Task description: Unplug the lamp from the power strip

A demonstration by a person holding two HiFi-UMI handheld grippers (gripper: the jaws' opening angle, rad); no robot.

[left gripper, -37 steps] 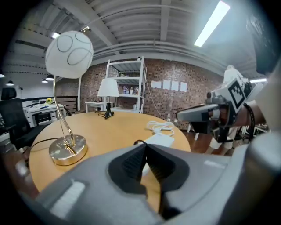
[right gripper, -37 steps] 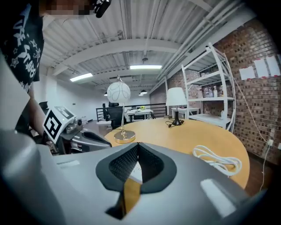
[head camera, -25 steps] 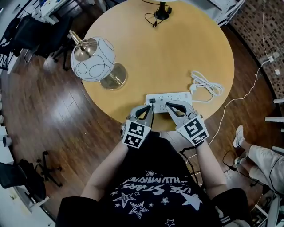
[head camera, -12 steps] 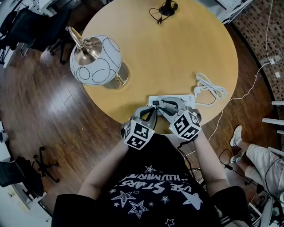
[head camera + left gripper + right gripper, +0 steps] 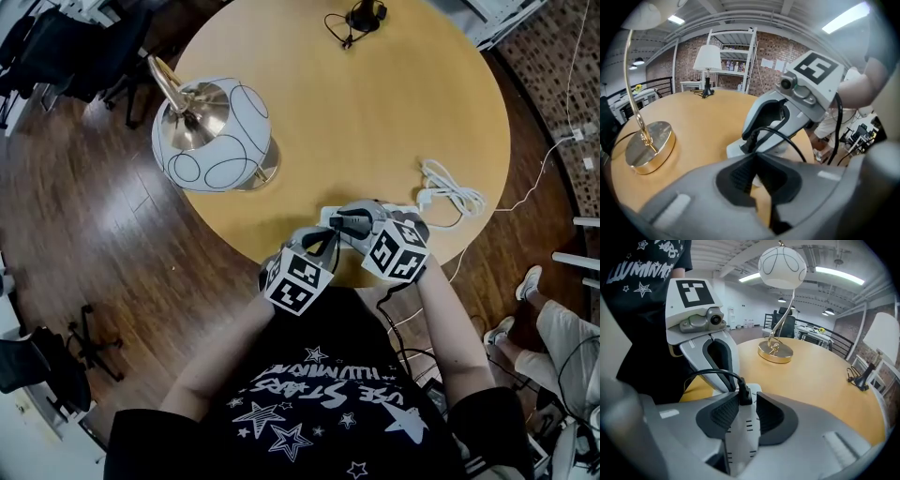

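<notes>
The lamp, with a white globe shade and a gold base, stands on the round wooden table at the left. The white power strip lies near the front edge, mostly under my grippers. A black plug sits in its left end, and the plug's black cable loops away. My right gripper straddles the strip with the plug between its fingertips; its jaws are closing and the pads stand clear of the plug. Just left of that end, my left gripper is shut with nothing in it.
A coiled white cord lies right of the strip. A second lamp's black base and cable sit at the table's far edge. Office chairs stand at the upper left, and a person's legs are at the right.
My right gripper has swung left along the strip, so its tips now reach the plug end. The left gripper has stayed by the strip's left end.
</notes>
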